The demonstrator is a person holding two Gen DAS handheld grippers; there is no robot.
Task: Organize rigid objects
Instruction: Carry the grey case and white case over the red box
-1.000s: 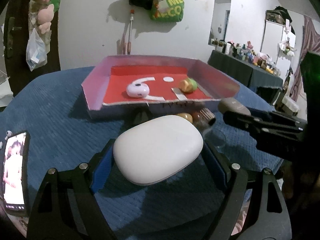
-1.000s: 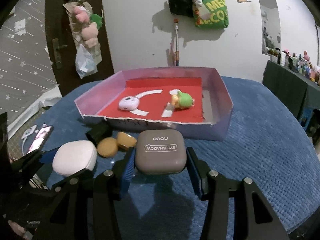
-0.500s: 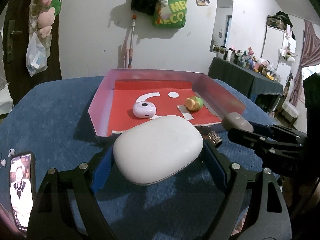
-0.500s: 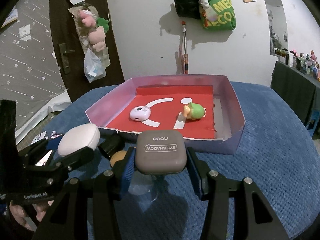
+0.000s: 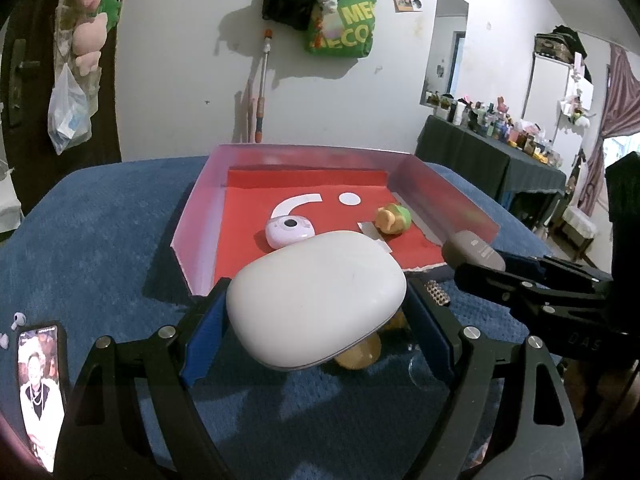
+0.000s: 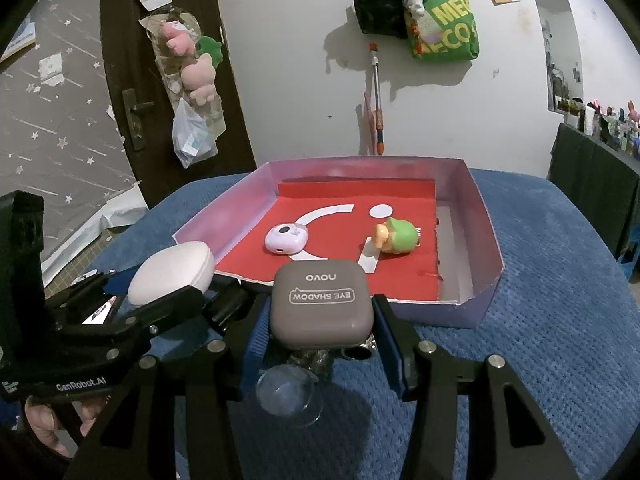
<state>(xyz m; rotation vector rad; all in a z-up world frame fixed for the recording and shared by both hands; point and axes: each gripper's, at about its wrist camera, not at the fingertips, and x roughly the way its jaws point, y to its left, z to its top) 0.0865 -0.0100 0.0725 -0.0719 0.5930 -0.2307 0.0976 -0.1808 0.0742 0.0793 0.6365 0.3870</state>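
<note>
My left gripper (image 5: pixel 316 320) is shut on a white rounded case (image 5: pixel 316 300), held above the blue cloth just before the near edge of the pink tray (image 5: pixel 200 216). It also shows in the right wrist view (image 6: pixel 172 272). My right gripper (image 6: pixel 320 320) is shut on a grey eye shadow case (image 6: pixel 322 304), held in front of the tray (image 6: pixel 484 216); the case shows in the left wrist view (image 5: pixel 472 250). On the tray's red floor lie a small pink-white round case (image 6: pixel 286 238) and a green and yellow toy (image 6: pixel 396 236).
Below the grippers on the blue cloth lie a clear glass (image 6: pixel 288 396), amber round pieces (image 5: pixel 356 354) and a studded metal piece (image 5: pixel 436 294). A lit phone (image 5: pixel 40 392) and an earbud (image 5: pixel 18 320) lie at the left. A dark side table with bottles (image 5: pixel 496 160) stands at the right.
Both grippers have risen and moved forward toward the tray with their cases still held. The small items on the cloth now lie beneath them.
</note>
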